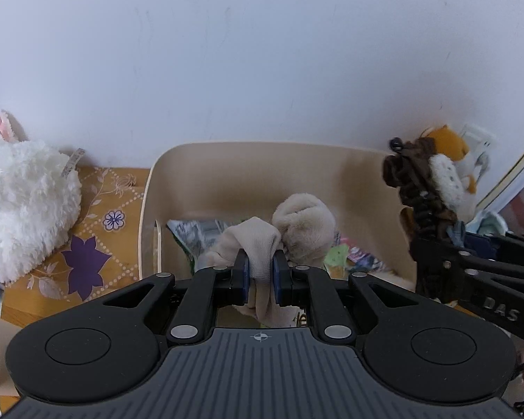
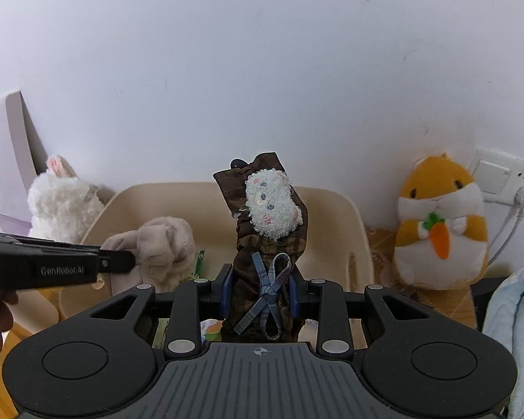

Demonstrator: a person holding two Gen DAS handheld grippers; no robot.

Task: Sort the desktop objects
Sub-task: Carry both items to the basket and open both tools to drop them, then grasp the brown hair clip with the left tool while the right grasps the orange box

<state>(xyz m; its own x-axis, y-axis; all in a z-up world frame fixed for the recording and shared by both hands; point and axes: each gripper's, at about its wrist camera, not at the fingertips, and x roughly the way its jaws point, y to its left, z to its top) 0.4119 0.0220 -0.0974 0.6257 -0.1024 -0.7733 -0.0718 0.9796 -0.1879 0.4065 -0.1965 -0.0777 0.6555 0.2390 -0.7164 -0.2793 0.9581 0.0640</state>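
Note:
My left gripper (image 1: 261,274) is shut on a beige plush toy (image 1: 297,223), pinching its thin cloth limb over the cream plastic bin (image 1: 146,216). The same beige plush toy (image 2: 164,248) shows in the right wrist view, hanging off the left gripper (image 2: 122,262) above the cream bin (image 2: 335,206). My right gripper (image 2: 260,291) is shut on a brown plaid doll (image 2: 262,272) with a white fleecy face and a blue bow, held upright over the bin's front. In the left wrist view that brown doll (image 1: 422,188) stands at the right, in the right gripper (image 1: 436,262).
Paper packets (image 1: 199,234) lie on the bin's floor. A white plush rabbit (image 1: 24,195) sits left of the bin on an orange floral cloth (image 1: 101,216). An orange hamster plush (image 2: 440,227) with a carrot stands right of it, by a wall socket (image 2: 499,178). Pale blue fabric (image 2: 517,321) lies at the right edge.

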